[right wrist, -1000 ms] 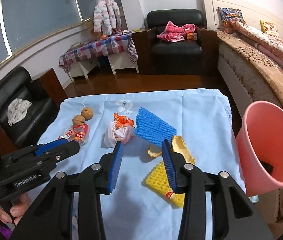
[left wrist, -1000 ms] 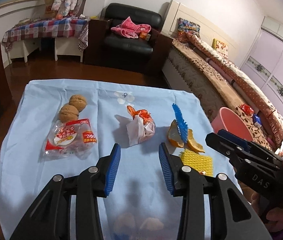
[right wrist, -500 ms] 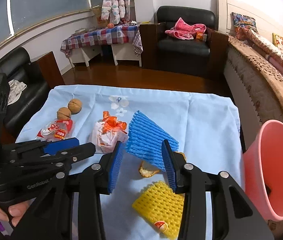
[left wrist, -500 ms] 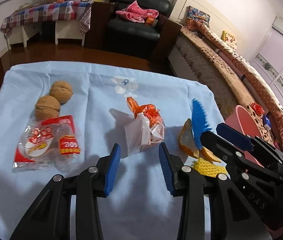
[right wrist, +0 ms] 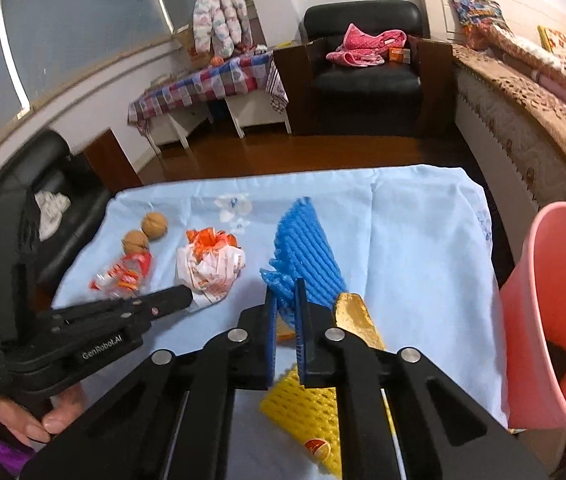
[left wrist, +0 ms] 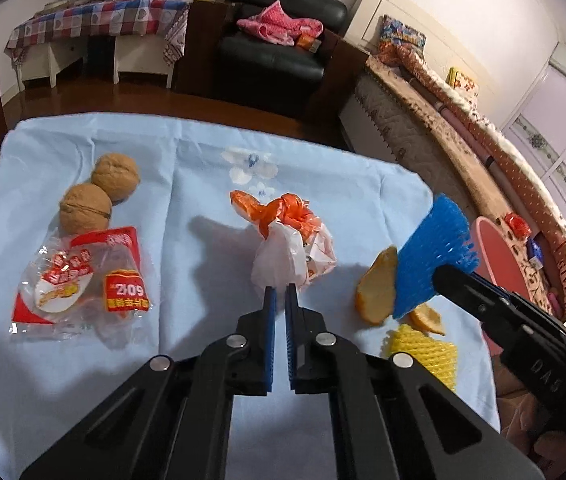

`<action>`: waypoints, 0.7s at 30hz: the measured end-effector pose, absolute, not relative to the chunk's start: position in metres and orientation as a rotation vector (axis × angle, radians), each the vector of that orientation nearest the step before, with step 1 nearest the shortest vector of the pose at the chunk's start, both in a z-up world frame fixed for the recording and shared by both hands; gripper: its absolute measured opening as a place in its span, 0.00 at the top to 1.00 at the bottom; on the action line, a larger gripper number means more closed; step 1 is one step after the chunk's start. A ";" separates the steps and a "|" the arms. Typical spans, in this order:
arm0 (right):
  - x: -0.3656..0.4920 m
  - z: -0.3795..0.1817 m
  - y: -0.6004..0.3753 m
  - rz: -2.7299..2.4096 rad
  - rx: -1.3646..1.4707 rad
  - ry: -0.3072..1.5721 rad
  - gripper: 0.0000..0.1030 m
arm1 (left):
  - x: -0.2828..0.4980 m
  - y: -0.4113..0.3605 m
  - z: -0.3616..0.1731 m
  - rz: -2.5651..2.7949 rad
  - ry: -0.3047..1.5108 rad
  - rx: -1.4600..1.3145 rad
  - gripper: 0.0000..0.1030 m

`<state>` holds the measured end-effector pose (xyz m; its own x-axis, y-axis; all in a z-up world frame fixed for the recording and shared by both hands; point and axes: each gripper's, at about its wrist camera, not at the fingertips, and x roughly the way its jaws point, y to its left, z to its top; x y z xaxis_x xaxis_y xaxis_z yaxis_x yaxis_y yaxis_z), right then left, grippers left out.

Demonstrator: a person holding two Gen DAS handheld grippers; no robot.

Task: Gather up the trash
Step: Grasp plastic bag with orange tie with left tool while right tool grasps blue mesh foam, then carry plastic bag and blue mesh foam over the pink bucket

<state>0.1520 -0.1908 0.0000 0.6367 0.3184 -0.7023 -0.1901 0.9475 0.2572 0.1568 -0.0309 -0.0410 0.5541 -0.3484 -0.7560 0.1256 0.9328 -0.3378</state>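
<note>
My left gripper [left wrist: 279, 294] is shut on the near edge of a white plastic bag with an orange knot [left wrist: 291, 256], which also shows in the right wrist view [right wrist: 211, 268]. My right gripper [right wrist: 285, 294] is shut on a blue foam net [right wrist: 307, 256], seen raised at the right in the left wrist view [left wrist: 429, 256]. A yellow foam net [right wrist: 307, 408] and orange peel [right wrist: 357, 320] lie under the right gripper. A red snack wrapper [left wrist: 83, 280] lies at the left. A pink bin [right wrist: 555, 320] stands off the table's right edge.
Two walnuts [left wrist: 99, 194] sit beyond the wrapper on the light blue tablecloth [left wrist: 323, 176]. A black armchair [right wrist: 363, 76], a checked side table [right wrist: 207, 80] and a bed [right wrist: 531, 92] stand beyond the table.
Both grippers moved forward and closed from open. The left one closed on the white bag's edge. The right one closed on the blue foam net, which now stands lifted off the peel.
</note>
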 end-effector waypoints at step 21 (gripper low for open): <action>0.085 0.064 -0.271 0.195 0.316 0.642 0.92 | 0.097 -0.080 0.036 -0.408 0.817 -0.229 0.96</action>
